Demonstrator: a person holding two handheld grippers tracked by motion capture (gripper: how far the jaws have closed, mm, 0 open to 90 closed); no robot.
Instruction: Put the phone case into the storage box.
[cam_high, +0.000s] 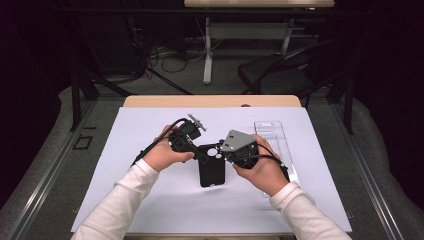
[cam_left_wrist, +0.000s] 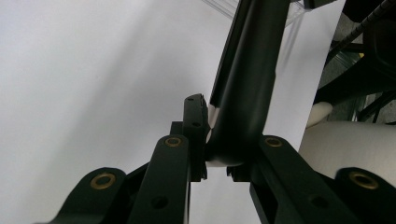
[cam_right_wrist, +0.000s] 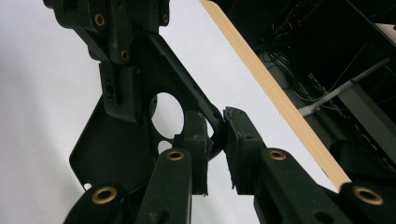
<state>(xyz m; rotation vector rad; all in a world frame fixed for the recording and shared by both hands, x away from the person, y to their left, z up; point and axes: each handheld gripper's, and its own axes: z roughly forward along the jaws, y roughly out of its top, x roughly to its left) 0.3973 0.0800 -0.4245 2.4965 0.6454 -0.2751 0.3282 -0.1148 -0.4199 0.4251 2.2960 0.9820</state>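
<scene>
Nearest me, my left tongs (cam_high: 199, 150) were clenched on the black phone case (cam_high: 212, 172), held just above the tabletop (cam_high: 150, 200). My right tongs (cam_high: 226, 150) pinched its rim by the camera hole. The clear packaging tray (cam_high: 272, 135) lay beyond; packing it remained, I judged.

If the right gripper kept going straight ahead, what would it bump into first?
Probably the left gripper, just beyond the black phone case that the right gripper already pinches; depth is hard to judge.
</scene>
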